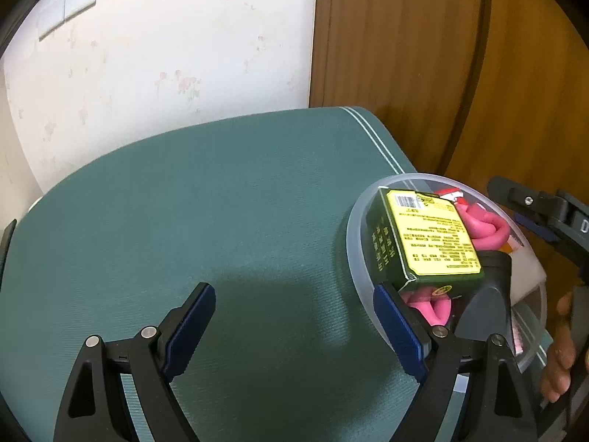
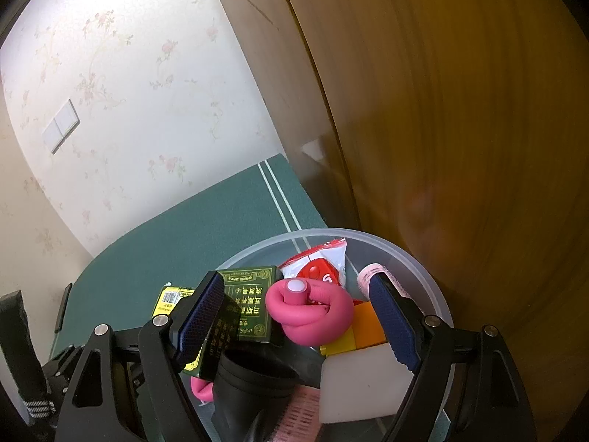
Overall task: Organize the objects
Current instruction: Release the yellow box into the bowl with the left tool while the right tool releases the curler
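A clear round plastic container (image 2: 423,254) at the right edge of the green table (image 1: 221,221) holds a dark green box (image 1: 423,235) with a yellow label, a knotted pink foam tube (image 2: 313,313), a red-and-white snack packet (image 2: 324,265), a black cup (image 2: 254,379), a white block (image 2: 360,383) and yellow and orange blocks (image 2: 364,328). The right gripper (image 2: 298,320) hangs over it, jaws wide, gripping nothing. The left gripper (image 1: 294,328) stands beside it above bare table, jaws wide and empty.

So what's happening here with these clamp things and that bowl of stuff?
A person is tidying objects with a hand-held gripper in each hand. A clear plastic bowl on the green table already holds a green box, a knotted pink foam tube, a red snack packet and a white block. The right gripper hangs open over the bowl; the left gripper is open beside it, holding nothing.
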Motion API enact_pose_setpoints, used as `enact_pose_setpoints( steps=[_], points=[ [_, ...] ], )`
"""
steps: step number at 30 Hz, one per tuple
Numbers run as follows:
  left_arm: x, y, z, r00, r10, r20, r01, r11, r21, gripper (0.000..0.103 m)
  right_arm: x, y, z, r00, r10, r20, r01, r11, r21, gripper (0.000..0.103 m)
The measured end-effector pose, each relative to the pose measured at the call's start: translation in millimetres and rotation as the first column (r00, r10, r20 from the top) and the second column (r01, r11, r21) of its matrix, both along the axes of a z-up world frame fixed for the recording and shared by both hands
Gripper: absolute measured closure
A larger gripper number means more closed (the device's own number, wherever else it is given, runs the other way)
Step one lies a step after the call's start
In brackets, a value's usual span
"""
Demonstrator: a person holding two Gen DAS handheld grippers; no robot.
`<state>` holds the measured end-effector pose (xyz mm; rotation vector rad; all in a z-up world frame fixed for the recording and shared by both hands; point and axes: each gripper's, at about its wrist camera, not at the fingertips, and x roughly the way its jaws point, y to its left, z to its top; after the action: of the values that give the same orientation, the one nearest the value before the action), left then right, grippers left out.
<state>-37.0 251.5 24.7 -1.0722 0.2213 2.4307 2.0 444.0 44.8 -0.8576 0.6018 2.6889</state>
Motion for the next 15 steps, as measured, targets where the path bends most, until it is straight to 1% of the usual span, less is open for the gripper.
enact_pose_setpoints(
  steps=[4,8,12,15],
  points=[
    [4,-5,5,1.000,0.003,-0.015,-0.002,1.000,0.014,0.007,-3,-3,0,1.000,0.002,-0.001,-0.002,1.000,0.003,0.021],
    [7,-8,7,1.000,0.002,-0.017,-0.002,1.000,0.020,0.007,-7,-9,0,1.000,0.004,-0.001,-0.004,1.000,0.007,0.021],
    [14,-13,9,1.000,0.010,-0.028,-0.010,1.000,0.016,0.005,-1,-6,3,1.000,0.001,-0.001,-0.001,1.000,0.006,0.021],
    [20,-17,11,0.999,0.015,-0.034,-0.014,1.000,0.022,0.002,-1,-6,3,1.000,0.001,-0.002,-0.001,1.000,0.006,0.021]
  ],
)
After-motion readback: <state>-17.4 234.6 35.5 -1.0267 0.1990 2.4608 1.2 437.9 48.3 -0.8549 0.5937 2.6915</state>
